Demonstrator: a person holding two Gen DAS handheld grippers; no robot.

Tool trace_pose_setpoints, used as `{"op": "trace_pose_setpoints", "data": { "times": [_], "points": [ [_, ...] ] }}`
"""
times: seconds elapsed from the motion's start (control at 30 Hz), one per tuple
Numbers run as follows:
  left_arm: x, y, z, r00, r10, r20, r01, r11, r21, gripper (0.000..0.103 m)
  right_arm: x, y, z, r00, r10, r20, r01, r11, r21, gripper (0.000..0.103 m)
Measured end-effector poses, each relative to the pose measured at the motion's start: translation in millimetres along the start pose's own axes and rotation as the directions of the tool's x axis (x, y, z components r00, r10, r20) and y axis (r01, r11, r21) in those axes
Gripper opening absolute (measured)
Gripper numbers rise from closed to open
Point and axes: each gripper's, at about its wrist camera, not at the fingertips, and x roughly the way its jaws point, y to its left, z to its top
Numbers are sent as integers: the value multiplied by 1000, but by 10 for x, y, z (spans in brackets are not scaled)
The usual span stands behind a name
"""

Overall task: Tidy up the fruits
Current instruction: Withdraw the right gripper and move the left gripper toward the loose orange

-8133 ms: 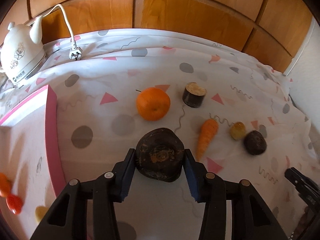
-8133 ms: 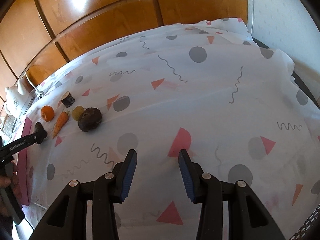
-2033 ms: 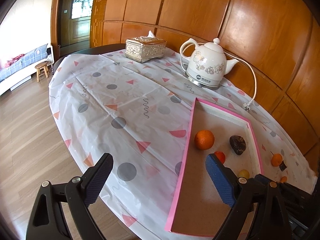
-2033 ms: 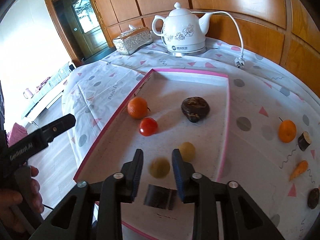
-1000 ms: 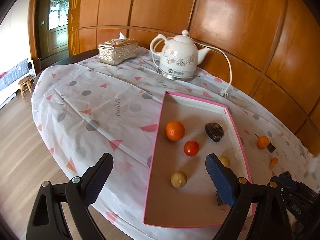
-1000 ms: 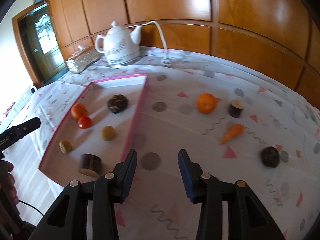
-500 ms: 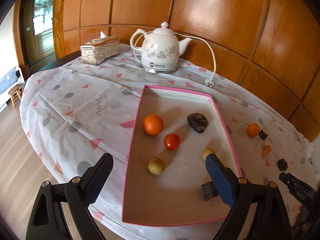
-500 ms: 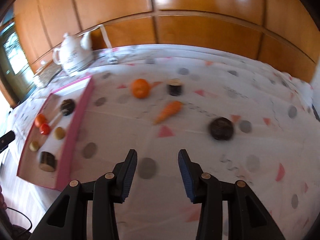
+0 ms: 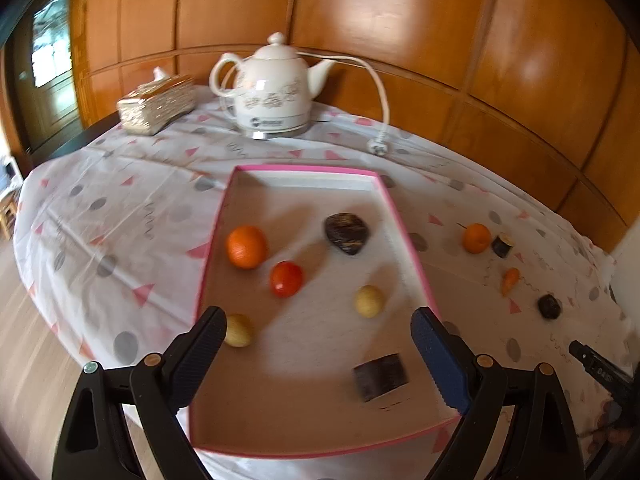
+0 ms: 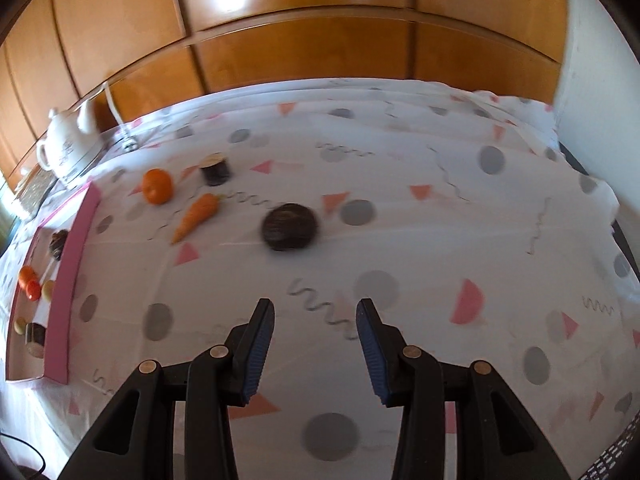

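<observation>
A pink-rimmed tray point(image 9: 404, 236) holds an orange point(image 9: 246, 246), a red tomato point(image 9: 286, 278), a dark lumpy fruit point(image 9: 346, 227), two yellowish fruits point(image 9: 369, 300) and a dark cut piece point(image 9: 381, 376). My left gripper point(image 9: 318, 334) is wide open and empty above the tray's near end. On the cloth lie an orange point(image 10: 157, 186), a carrot point(image 10: 197, 215), a dark cylinder piece point(image 10: 216, 169) and a dark round fruit point(image 10: 290, 226). My right gripper point(image 10: 315, 322) is open and empty, short of the dark round fruit.
A white electric kettle point(image 9: 276, 88) with cord and plug point(image 9: 376, 146) stands behind the tray, a tissue box point(image 9: 158, 104) to its left. Wood panelling backs the table. The table edge drops off at left point(image 9: 44, 280). A white wall point(image 10: 592, 40) stands at right.
My left gripper let go of the dark lumpy fruit in the tray and drew back, wide open. My right gripper swung right from the tray toward the items on the cloth.
</observation>
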Motion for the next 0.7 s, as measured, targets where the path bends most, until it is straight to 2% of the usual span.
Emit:
{"op": "trace_pose_setpoints", "data": {
  "times": [0.2,0.37,0.7],
  "points": [
    [64,-269,72,998,-58,-19,59,996,69,92,-7,-195,1,1000,-28,3,28,999,37,43],
    [127,-430,129,995,-93,-38,96,991,91,90,-17,-368,18,996,-83,11,82,994,65,43],
    [332,-800,264,989,-131,-71,141,979,145,83,11,-829,-12,981,-193,0,188,959,211,43]
  ]
}}
